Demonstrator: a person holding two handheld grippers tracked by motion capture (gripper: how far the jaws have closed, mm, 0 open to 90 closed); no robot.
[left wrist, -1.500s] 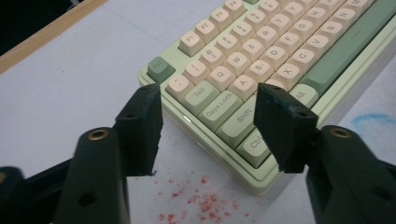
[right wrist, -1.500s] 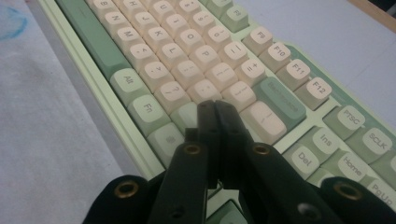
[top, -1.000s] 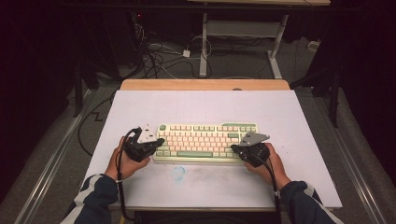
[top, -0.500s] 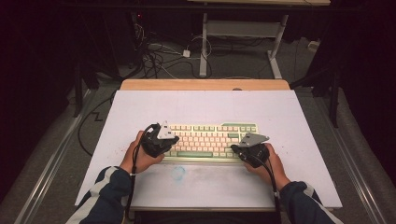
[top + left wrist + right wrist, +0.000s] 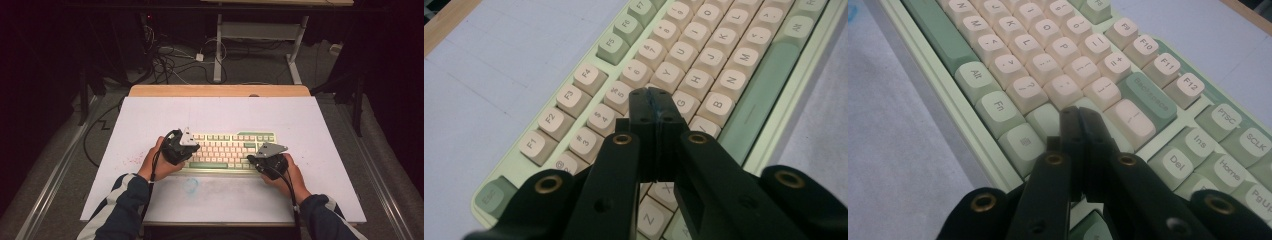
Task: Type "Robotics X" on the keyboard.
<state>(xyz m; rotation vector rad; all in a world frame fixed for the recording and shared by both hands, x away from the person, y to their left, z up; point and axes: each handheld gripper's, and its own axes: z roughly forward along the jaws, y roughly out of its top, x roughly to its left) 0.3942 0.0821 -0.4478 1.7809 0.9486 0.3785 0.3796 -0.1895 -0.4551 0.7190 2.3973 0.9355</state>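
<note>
Both grippers are pinched shut, holding nothing. The left gripper tip sits over the keyboard's G key; the right gripper is by its Enter end.

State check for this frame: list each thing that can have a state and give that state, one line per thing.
left gripper: jaws shut, nothing held, tips over the keys near G and T.
right gripper: jaws shut, nothing held, tips over the keys right of the main block.
keyboard: lying flat on the table, keys up, no key visibly missing.
table: white top, faint red and blue marks near its front.
</note>
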